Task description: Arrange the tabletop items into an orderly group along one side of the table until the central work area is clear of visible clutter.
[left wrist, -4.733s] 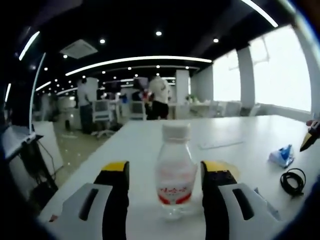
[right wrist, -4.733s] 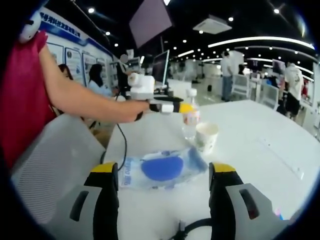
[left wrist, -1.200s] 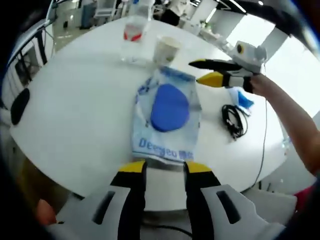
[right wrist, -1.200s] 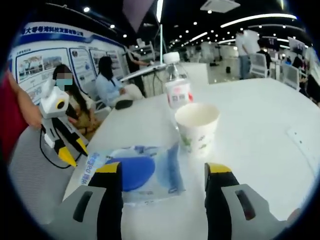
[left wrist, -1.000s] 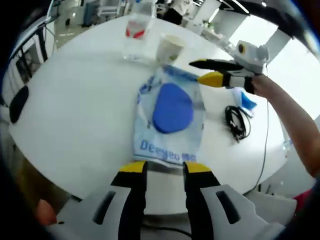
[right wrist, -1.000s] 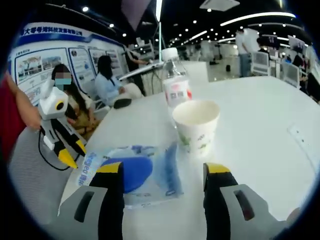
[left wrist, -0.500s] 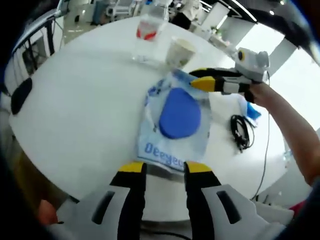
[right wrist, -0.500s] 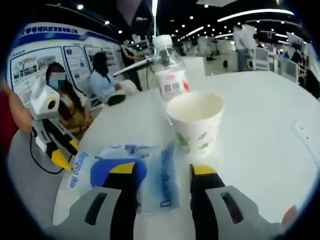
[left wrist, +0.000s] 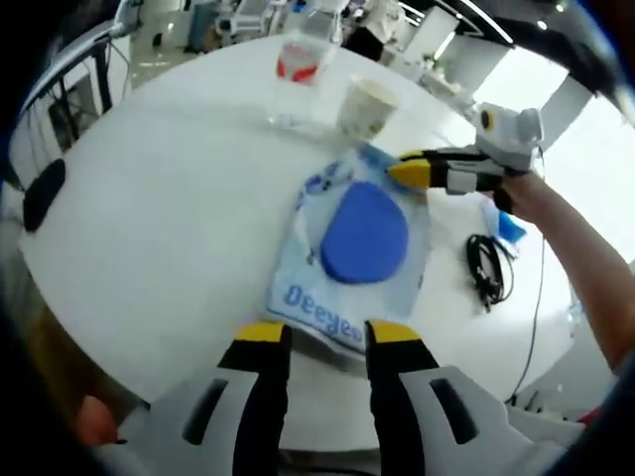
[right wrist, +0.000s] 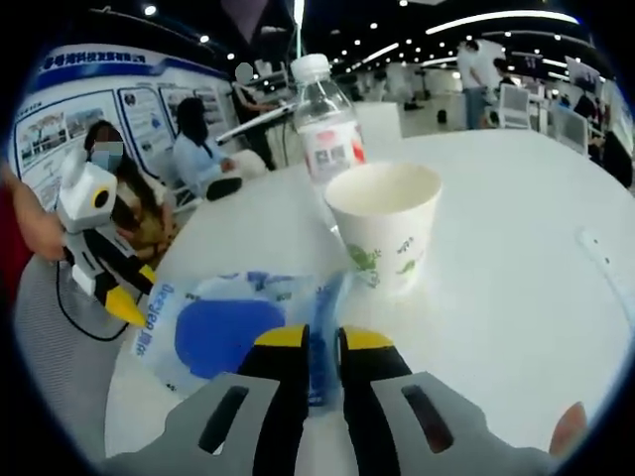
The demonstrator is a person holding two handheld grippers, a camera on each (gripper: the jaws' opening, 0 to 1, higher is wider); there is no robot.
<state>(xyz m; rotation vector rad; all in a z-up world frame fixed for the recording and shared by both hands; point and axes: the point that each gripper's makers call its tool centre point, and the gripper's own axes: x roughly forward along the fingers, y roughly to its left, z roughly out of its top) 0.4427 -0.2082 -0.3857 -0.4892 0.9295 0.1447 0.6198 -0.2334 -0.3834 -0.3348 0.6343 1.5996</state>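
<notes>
A clear plastic bag (left wrist: 362,233) with a blue pad inside and "Deeyeo" print lies flat on the round white table (left wrist: 149,218). My left gripper (left wrist: 327,335) holds its near edge between jaws set a narrow gap apart. My right gripper (right wrist: 322,342) is shut on the bag's (right wrist: 228,332) opposite edge, just short of a white paper cup (right wrist: 385,233). A water bottle (right wrist: 327,139) with a red label stands behind the cup. The left gripper view has the right gripper (left wrist: 409,171) at the bag's far corner, with the cup (left wrist: 367,104) and bottle (left wrist: 298,69) beyond. The left gripper (right wrist: 124,297) touches the bag's left edge.
A coiled black cable (left wrist: 488,268) and a small blue packet (left wrist: 511,226) lie to the right of the bag. A white strip (right wrist: 605,253) lies on the table (right wrist: 516,297) at far right. People sit past the table's edge (right wrist: 198,149).
My right gripper has moved down to the bag's edge beside the cup and shut on it. The left gripper kept its hold at the bag's near edge.
</notes>
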